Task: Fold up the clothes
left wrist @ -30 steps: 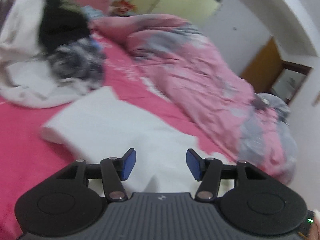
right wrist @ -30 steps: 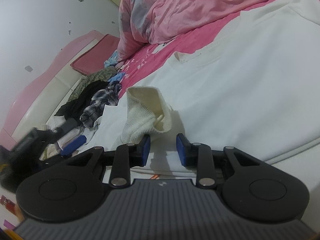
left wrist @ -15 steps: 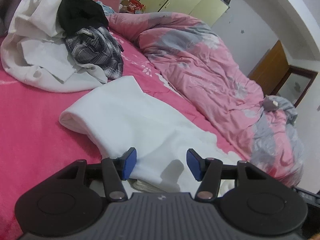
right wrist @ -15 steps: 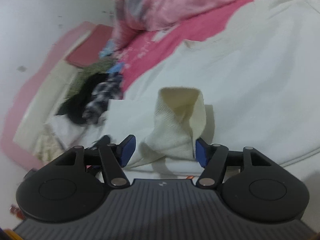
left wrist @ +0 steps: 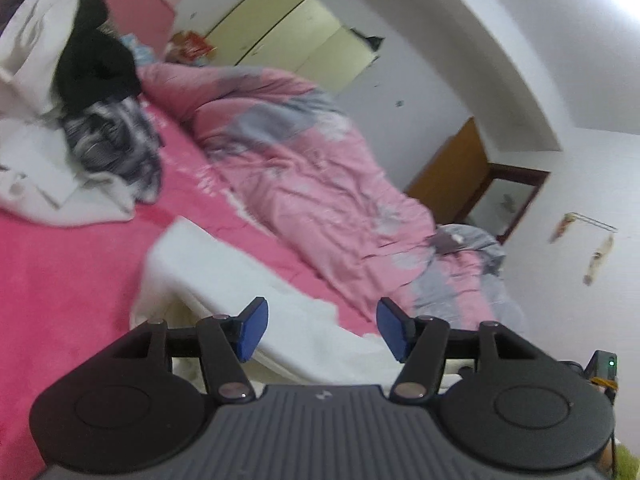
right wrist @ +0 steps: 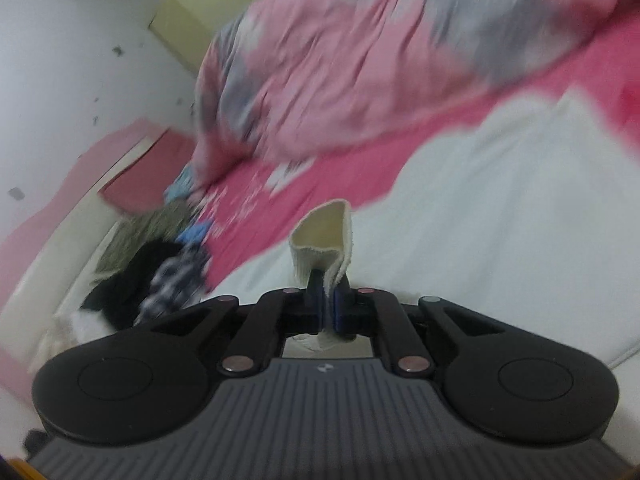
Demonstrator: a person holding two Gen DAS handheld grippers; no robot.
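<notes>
Right claw [right wrist: 328, 308]: my jaws have just closed, pinching the ribbed cuff [right wrist: 326, 248], which stands up ahead | left claw [left wrist: 318, 330]: half open, empty, over the white garment [left wrist: 240, 276] on the bed [left wrist: 60, 280] | garment runs rightward; right claw nearer the cuff.

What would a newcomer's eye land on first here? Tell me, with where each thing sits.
First, the cream ribbed cuff pinched in the right tool, whose jaws have just been closing on it, standing up above the white garment spread over the pink bed sheet. Next, the rumpled pink and grey quilt heaped along the far side of the bed. The left tool hangs open over the garment's folded edge, gripping nothing.
</notes>
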